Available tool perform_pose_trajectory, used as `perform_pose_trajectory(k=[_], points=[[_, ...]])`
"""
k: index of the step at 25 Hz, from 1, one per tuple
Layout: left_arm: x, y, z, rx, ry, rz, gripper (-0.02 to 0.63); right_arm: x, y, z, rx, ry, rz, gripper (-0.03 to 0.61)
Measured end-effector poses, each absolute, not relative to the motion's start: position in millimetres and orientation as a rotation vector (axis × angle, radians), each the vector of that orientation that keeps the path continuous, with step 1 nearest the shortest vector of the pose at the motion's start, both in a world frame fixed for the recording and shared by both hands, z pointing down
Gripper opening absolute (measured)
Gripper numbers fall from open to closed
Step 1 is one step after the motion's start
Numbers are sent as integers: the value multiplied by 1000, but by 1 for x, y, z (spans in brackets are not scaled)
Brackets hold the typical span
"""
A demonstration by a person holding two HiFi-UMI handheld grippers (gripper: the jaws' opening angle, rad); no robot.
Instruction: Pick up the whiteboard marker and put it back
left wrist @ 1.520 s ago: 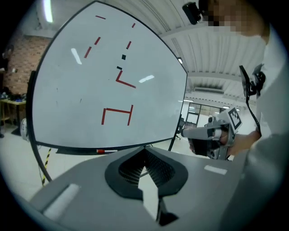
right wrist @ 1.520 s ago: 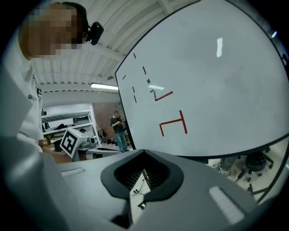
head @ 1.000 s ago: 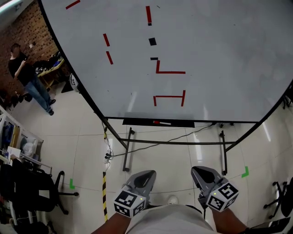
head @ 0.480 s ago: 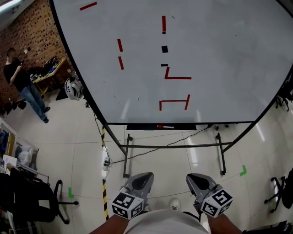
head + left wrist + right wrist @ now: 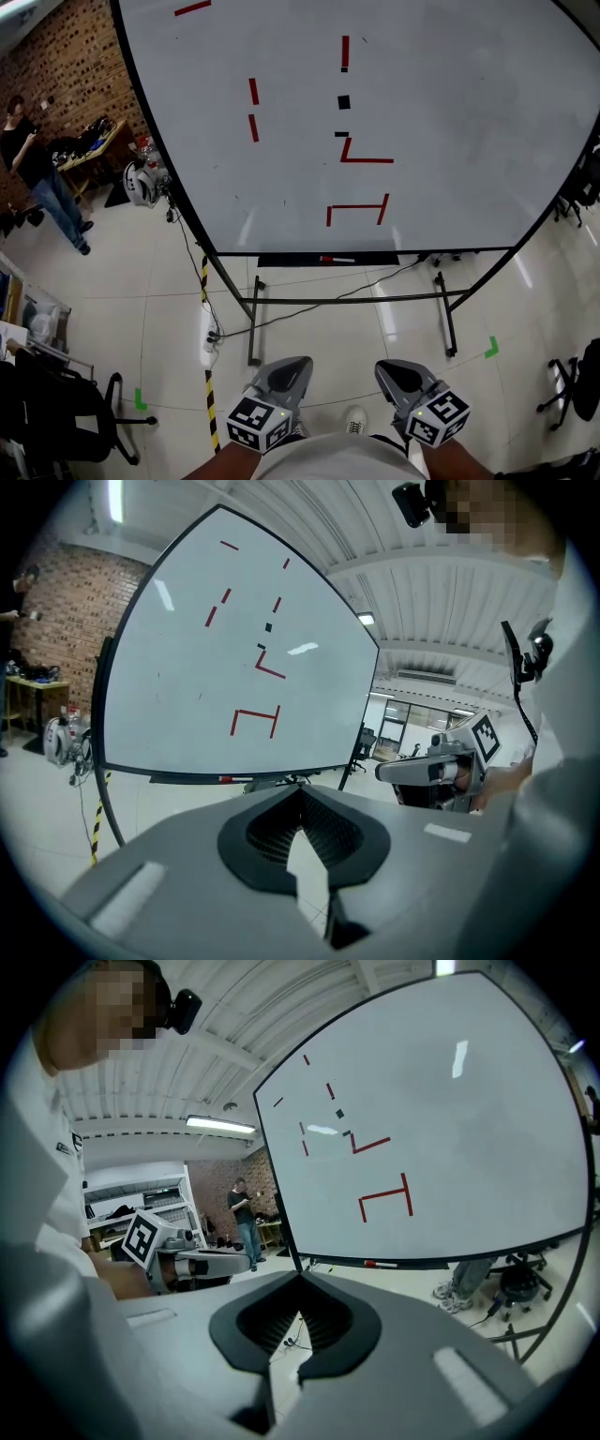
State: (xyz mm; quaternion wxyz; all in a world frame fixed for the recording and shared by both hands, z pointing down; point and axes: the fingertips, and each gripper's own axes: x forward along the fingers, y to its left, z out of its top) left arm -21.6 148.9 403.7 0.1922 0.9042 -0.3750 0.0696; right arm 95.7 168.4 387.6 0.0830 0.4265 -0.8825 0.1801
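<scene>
The whiteboard marker (image 5: 336,259), white with a red cap, lies on the black tray (image 5: 375,259) under the big whiteboard (image 5: 422,112), which carries red and black marks. It also shows as a small sliver in the left gripper view as the marker (image 5: 225,779), and in the right gripper view as the marker (image 5: 380,1264). My left gripper (image 5: 286,367) and right gripper (image 5: 394,370) hang close to my body, far short of the board. Both point at the board with jaws together and nothing in them; left gripper (image 5: 300,794), right gripper (image 5: 300,1283).
The board's metal stand (image 5: 253,319) stands on the tiled floor, with a cable and power strip (image 5: 211,333) and yellow-black tape (image 5: 208,412) beside it. A person (image 5: 33,169) stands far left by a brick wall. Office chairs (image 5: 56,403) sit at the lower left.
The head view has swung, so the board and tray sit a little further right and lower. The right gripper has drifted slightly left. The far person has shifted left.
</scene>
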Motion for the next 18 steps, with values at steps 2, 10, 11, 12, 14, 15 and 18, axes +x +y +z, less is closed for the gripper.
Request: perform_pose_trajectory(k=[2, 10, 11, 12, 14, 15, 18], points=[[-25, 150, 405, 2537, -1056, 197, 17, 93, 169, 389, 1270, -2638, 542, 0], [-29, 154, 409, 2522, -1059, 200, 17, 90, 169, 389, 1271, -2636, 530, 0], [-29, 154, 408, 2522, -1061, 199, 17, 90, 169, 389, 1269, -2637, 536, 0], [-29, 154, 408, 2521, -1063, 198, 17, 90, 169, 390, 1267, -2637, 542, 1], [-30, 153, 408, 2518, -1071, 193, 17, 90, 168, 393, 1263, -2637, 553, 0], [-30, 152, 408, 2516, -1075, 191, 17, 90, 168, 394, 1261, -2638, 557, 0], [-31, 151, 407, 2514, -1083, 188, 15, 90, 168, 395, 1261, -2641, 559, 0]])
